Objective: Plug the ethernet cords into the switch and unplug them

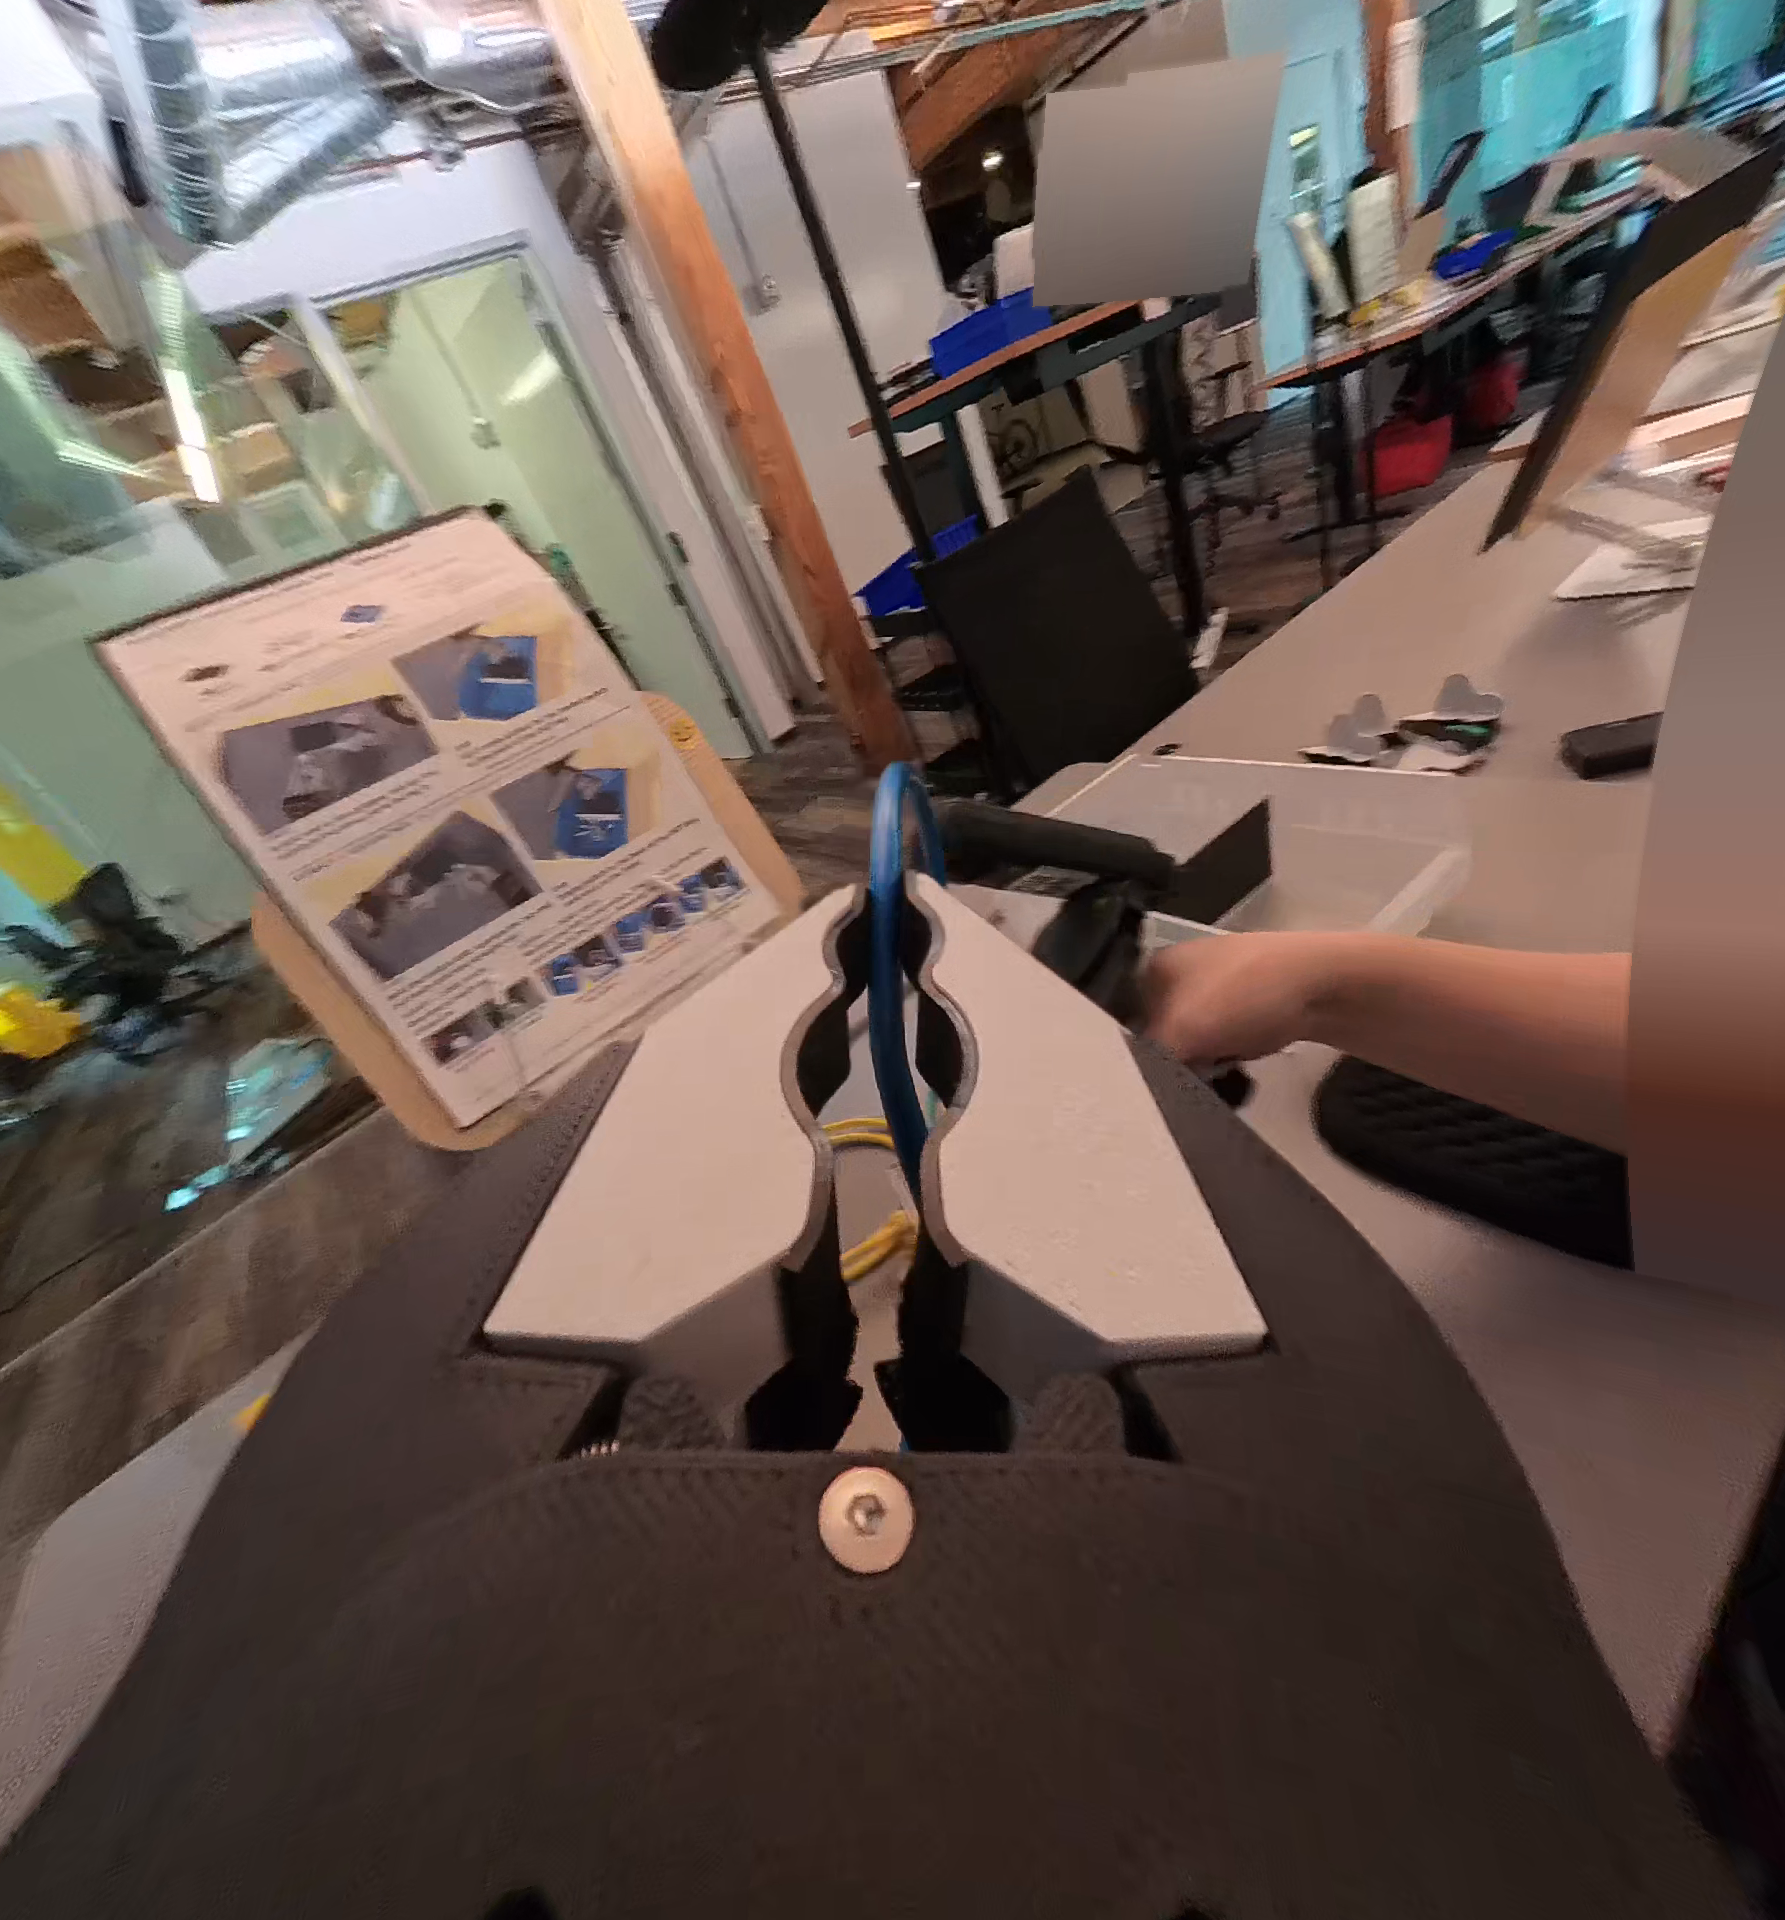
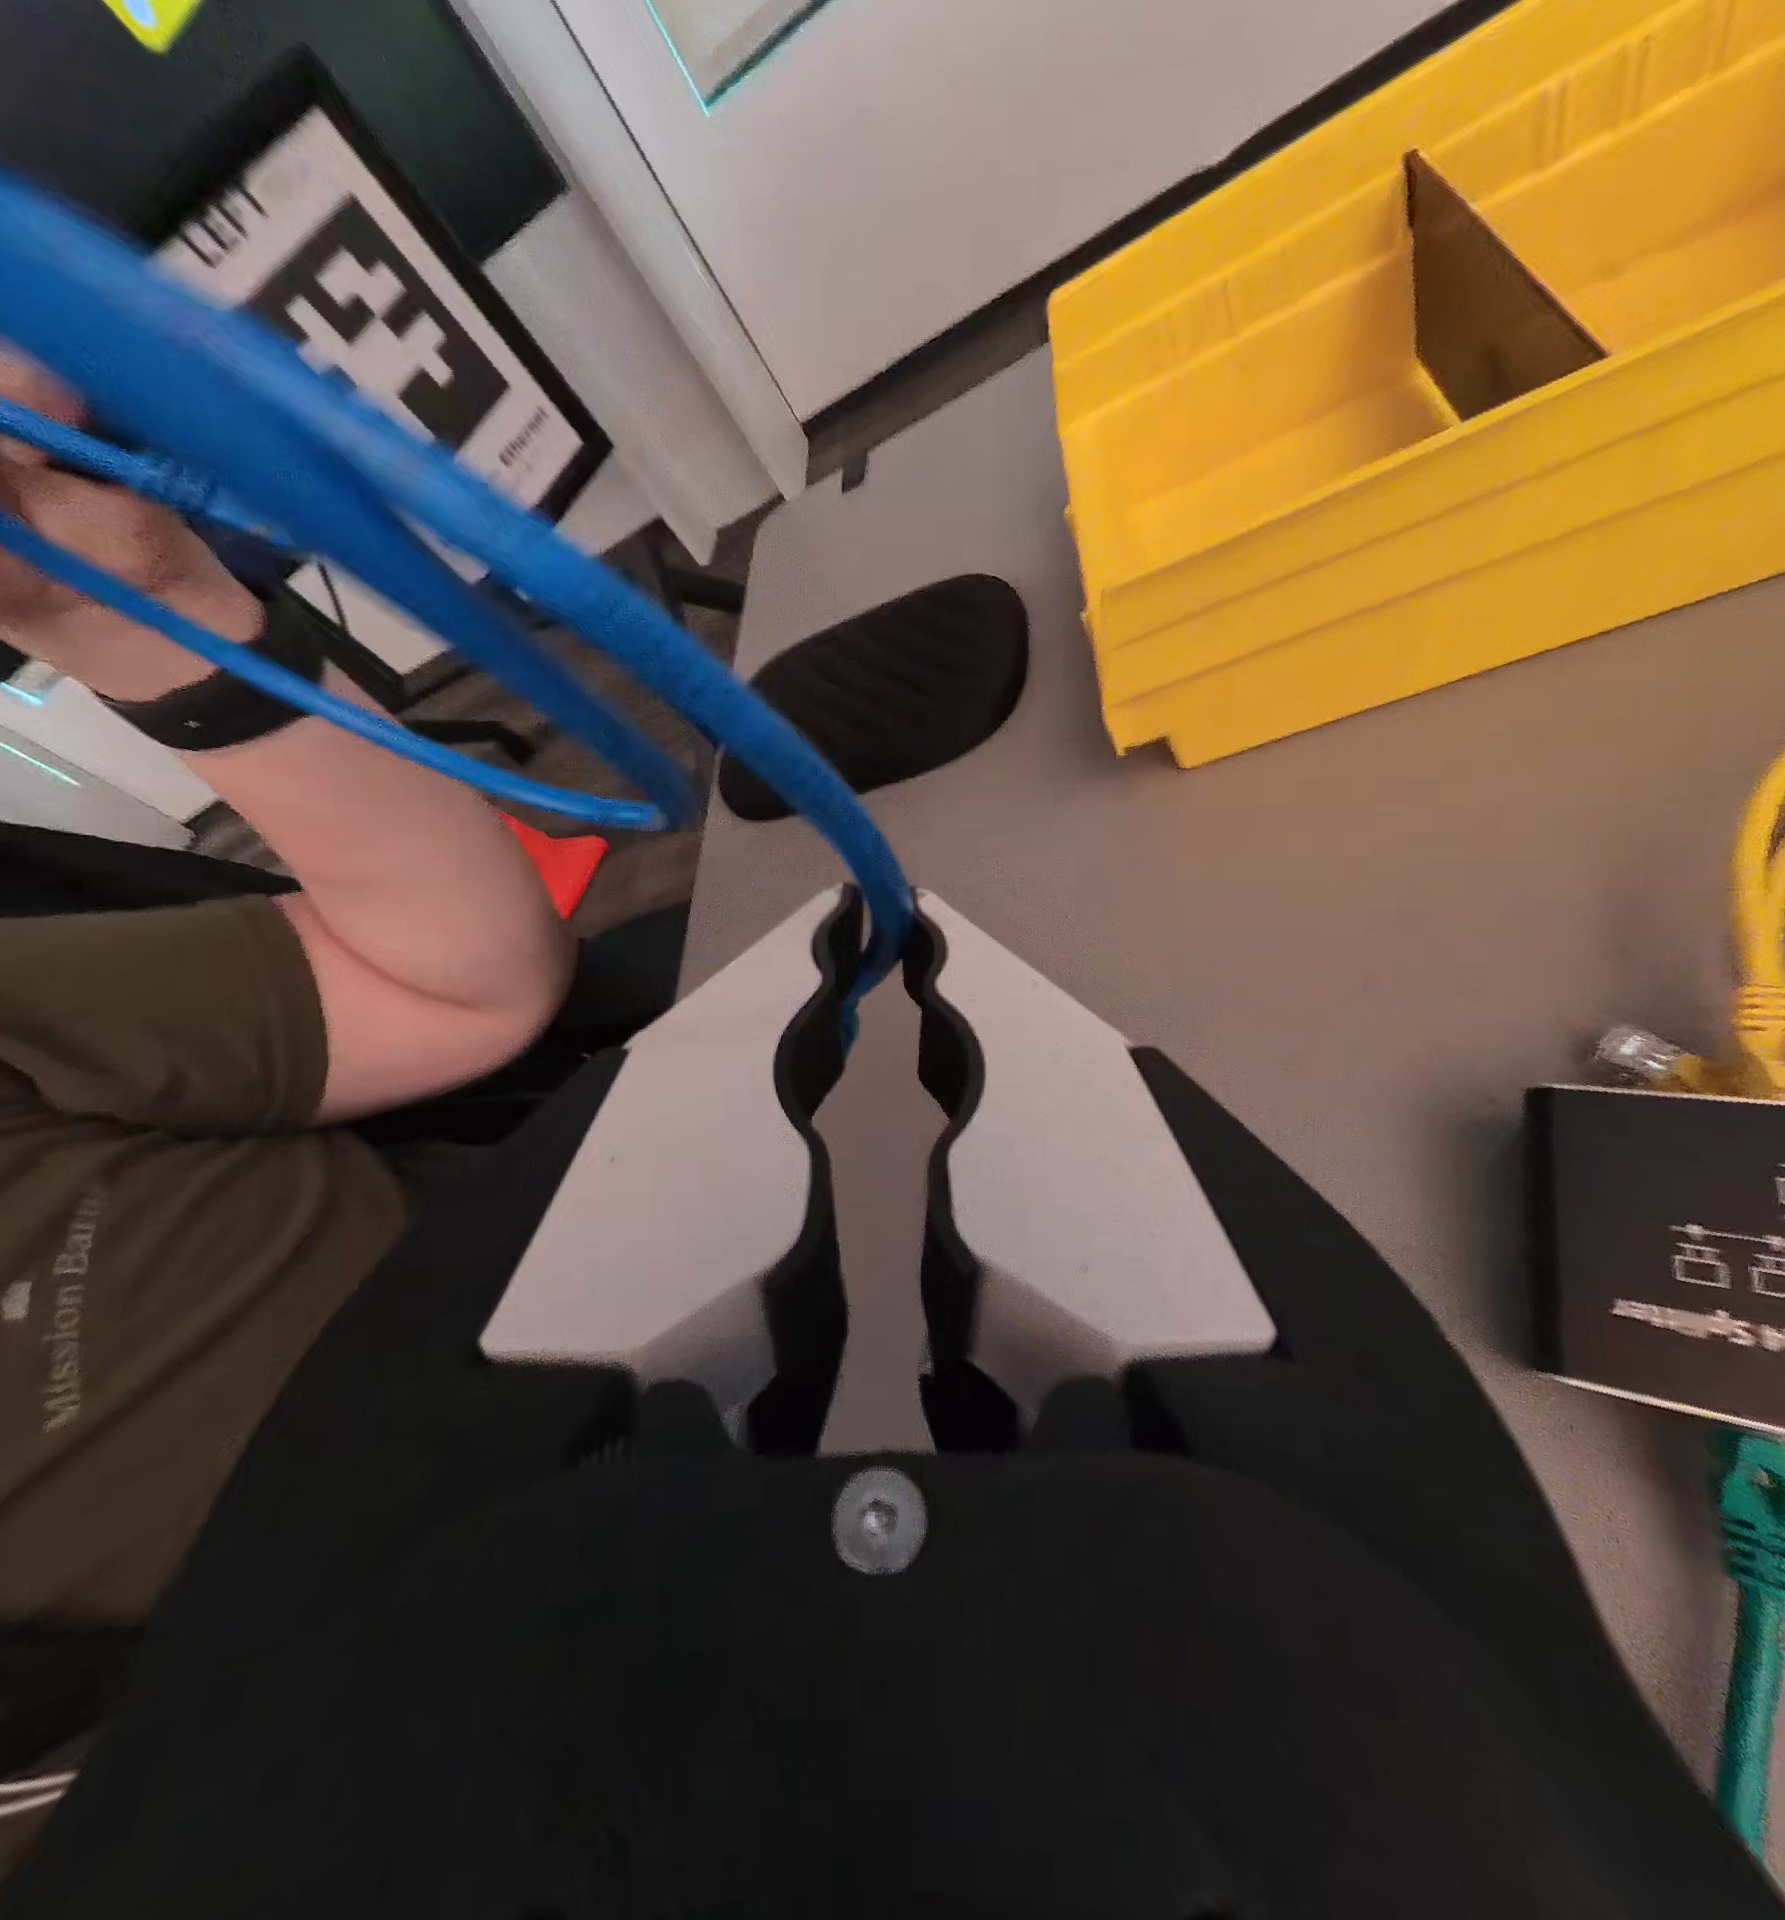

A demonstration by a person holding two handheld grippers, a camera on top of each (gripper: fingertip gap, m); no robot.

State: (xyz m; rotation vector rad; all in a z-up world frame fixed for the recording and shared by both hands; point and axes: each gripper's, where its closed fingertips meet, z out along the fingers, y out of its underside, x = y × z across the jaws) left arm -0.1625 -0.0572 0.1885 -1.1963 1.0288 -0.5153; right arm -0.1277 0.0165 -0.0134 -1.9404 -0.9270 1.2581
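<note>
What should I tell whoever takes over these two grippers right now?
Left gripper: jaws shut on the blue cord, held up off the table.
Right gripper: jaws shut on the same blue cord near the tips; its loops hang in the air to the left.
Switch: black box on the grey table, by the yellow bin.
Done: yellow cord looks plugged into the switch's far side, green cord into the near side.
Left: the blue cord's plug is not visible; find it, plug it in, then unplug all cords.
</note>
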